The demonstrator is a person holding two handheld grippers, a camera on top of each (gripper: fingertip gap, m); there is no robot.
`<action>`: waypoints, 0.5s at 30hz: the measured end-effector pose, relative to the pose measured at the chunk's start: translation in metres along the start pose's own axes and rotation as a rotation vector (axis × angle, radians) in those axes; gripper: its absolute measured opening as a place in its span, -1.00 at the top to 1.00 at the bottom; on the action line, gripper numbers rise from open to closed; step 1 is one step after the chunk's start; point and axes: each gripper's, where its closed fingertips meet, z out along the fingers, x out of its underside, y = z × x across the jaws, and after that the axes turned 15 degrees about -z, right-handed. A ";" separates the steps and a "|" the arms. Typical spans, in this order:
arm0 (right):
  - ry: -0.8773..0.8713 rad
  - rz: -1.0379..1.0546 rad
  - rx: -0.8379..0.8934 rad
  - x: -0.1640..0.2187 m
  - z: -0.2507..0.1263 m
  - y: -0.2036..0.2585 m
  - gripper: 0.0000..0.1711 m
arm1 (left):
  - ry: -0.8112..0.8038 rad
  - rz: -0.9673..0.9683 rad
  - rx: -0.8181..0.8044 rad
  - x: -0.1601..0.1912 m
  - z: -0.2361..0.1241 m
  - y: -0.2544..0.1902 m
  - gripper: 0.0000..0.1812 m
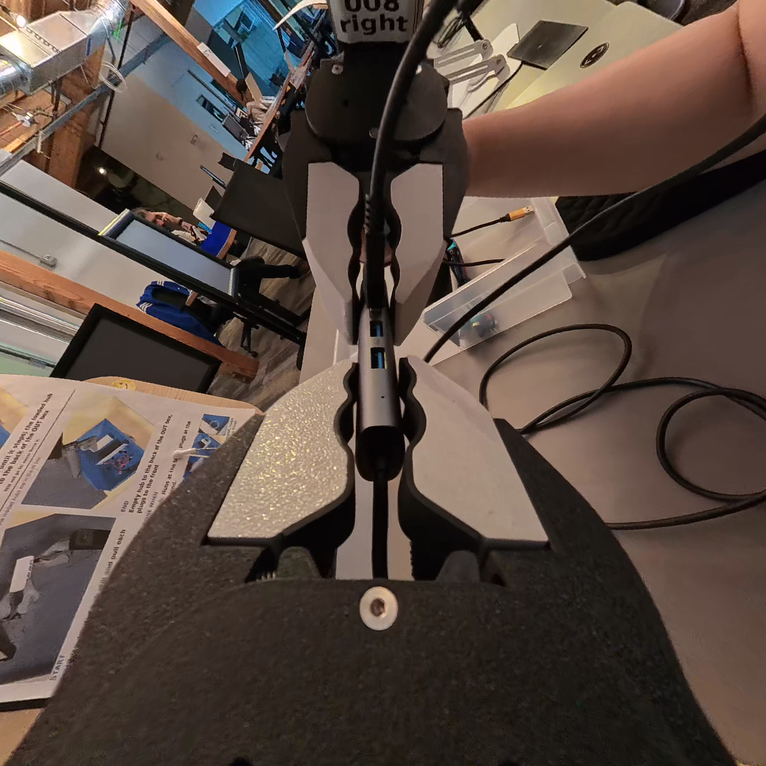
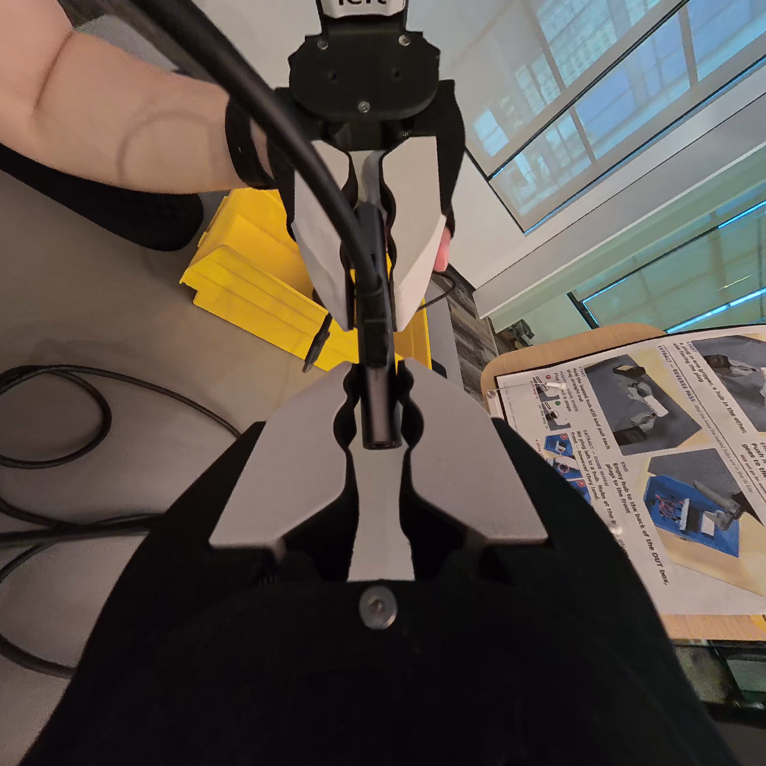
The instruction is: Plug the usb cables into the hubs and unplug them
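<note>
A slim grey USB hub (image 1: 379, 410) lies lengthwise between both grippers, with two empty blue ports showing. My left gripper (image 1: 377, 369) is shut on its cable end. A black USB plug (image 1: 375, 273) stands in the hub's port face, and its cable (image 1: 385, 124) runs off past the right gripper (image 1: 375, 338). In the right wrist view, my right gripper (image 2: 376, 369) is shut with the hub's far end (image 2: 377, 414) between its pads. The plug (image 2: 375, 344) rises just beyond its tips, in front of the left gripper (image 2: 371, 327). Whether the pads also touch the plug is hidden.
A clear plastic bin (image 1: 518, 286) holds an orange-tipped cable (image 1: 518, 215). Black cable loops (image 1: 621, 414) lie on the grey table. A yellow bin (image 2: 257, 282) sits behind the grippers. A printed instruction sheet (image 2: 621, 435) lies beside them. A person's forearm (image 1: 601, 124) reaches in. My left and right fingertips are right by each other.
</note>
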 end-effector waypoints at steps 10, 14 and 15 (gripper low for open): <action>-0.010 0.029 0.007 0.005 0.002 0.000 0.78 | 0.047 0.017 -0.043 0.003 0.002 0.004 0.81; 0.037 0.066 0.027 0.019 0.003 -0.004 0.75 | 0.105 0.010 -0.099 0.012 0.006 0.013 0.81; 0.049 0.072 0.040 0.022 0.001 -0.007 0.72 | 0.128 0.015 -0.130 0.015 0.006 0.019 0.82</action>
